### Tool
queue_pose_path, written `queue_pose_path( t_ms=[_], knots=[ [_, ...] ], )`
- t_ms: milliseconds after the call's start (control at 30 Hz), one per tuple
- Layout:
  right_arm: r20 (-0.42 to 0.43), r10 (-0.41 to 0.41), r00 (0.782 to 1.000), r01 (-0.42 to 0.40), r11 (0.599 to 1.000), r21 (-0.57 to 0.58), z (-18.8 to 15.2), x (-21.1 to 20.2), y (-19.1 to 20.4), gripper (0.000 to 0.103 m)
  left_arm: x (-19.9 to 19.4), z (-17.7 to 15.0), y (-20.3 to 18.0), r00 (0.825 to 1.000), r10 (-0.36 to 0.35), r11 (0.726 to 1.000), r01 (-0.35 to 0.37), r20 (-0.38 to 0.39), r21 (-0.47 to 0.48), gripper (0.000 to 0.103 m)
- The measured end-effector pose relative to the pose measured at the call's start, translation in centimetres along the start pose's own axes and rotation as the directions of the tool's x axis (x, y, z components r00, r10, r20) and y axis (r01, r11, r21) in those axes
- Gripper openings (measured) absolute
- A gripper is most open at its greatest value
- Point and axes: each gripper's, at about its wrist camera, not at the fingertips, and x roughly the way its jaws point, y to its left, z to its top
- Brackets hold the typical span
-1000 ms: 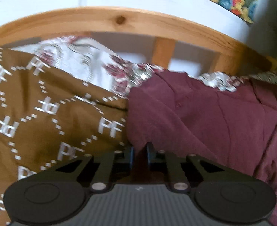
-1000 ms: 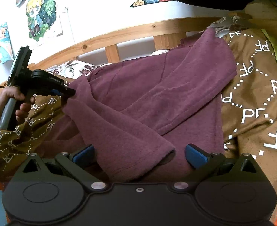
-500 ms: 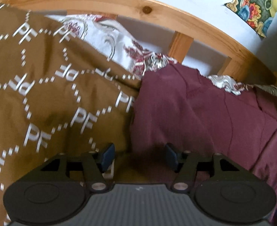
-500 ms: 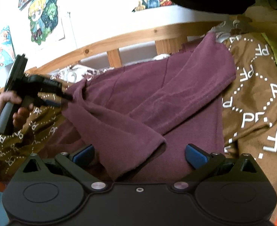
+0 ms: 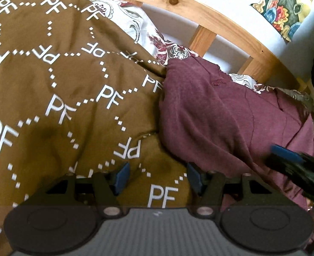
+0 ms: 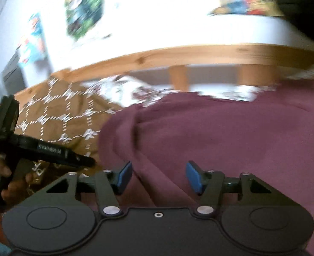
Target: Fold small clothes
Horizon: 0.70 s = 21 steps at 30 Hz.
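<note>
Left hand-held gripper (image 5: pixel 157 178): jaws part-open, nothing between the blue pads; only the brown "PF" blanket (image 5: pixel 56 89) lies beneath them, the garment's edge just beside the right-hand pad.

Right hand-held gripper (image 6: pixel 158 177): jaws closing, pads not yet pressing; a ridge of the maroon sweater (image 6: pixel 231 134) lies between them.

Location: the sweater lies on the blanket on the bed, partly folded over itself, its far edge near the wooden bed rail (image 5: pixel 210 19).

Handling, as judged: light, soft, limp knit; it will drape and sag, not slippery. Best taken at a hem or fold edge, pinching both layers.

Views: the left wrist camera shows the sweater's left edge sharply, with the floral sheet (image 5: pixel 157 42). The right wrist view is motion-blurred but shows the person's hand (image 6: pixel 1 183) carrying the left tool.
</note>
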Motion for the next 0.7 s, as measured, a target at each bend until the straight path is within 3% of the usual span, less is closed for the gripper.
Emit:
queue_pose_path(
  t_ms=[100, 133, 167, 200, 233, 367, 433, 467, 567, 700],
  knots=[
    [-0.107, 0.048, 0.993, -0.048, 0.999, 0.006, 1.8, 3.9, 0.7, 0.043, -1.0, -0.6, 0.3, 1.0, -0.004, 1.0, 0.004, -0.012, 0.002, 0.064],
    [-0.132, 0.046, 0.99, -0.046, 0.999, 0.005, 1.9, 4.9, 0.8, 0.035, -1.4, -0.8, 0.4, 1.0, 0.003, 1.0, -0.003, -0.019, 0.009, 0.065],
    [-0.157, 0.027, 0.987, -0.03, 0.999, -0.012, 1.9, 5.7, 0.9, 0.018, -1.7, -1.0, 0.6, 1.0, 0.006, 1.0, -0.006, -0.022, 0.013, 0.065],
    [-0.171, -0.006, 0.985, 0.0, 0.999, -0.035, 1.9, 6.1, 0.9, 0.007, -2.0, -1.3, 0.7, 1.0, 0.007, 1.0, -0.006, -0.023, 0.016, 0.066],
    [-0.164, -0.033, 0.986, 0.026, 0.999, -0.043, 1.8, 6.0, 0.8, 0.002, -2.4, -1.5, 1.0, 1.0, 0.005, 1.0, -0.004, -0.021, 0.015, 0.066],
    [-0.134, -0.074, 0.988, 0.074, 0.997, -0.005, 1.9, 5.3, -0.9, 0.002, -3.3, -2.6, 1.3, 0.999, -0.016, 1.0, 0.016, -0.029, 0.016, 0.071],
    [-0.15, -0.083, 0.985, 0.083, 0.996, -0.006, 1.6, 5.2, -1.0, 0.009, -3.5, -3.4, 0.9, 0.999, -0.014, 0.999, 0.016, -0.035, 0.042, 0.073],
    [-0.16, -0.107, 0.981, 0.106, 0.994, -0.015, 1.4, 5.0, -1.0, 0.023, -3.6, -3.8, 0.6, 0.999, -0.011, 0.998, 0.013, -0.039, 0.062, 0.074],
    [-0.153, -0.172, 0.973, 0.168, 0.985, -0.038, 0.1, 3.0, -0.8, 0.046, -4.4, -5.4, -0.9, 0.999, -0.012, 0.989, 0.019, -0.045, 0.146, 0.08],
    [-0.135, -0.206, 0.969, 0.2, 0.978, -0.056, -2.4, -1.9, -0.8, 0.064, -6.1, -7.4, -2.6, 0.999, -0.024, 0.967, 0.029, -0.02, 0.252, 0.092]
  ],
)
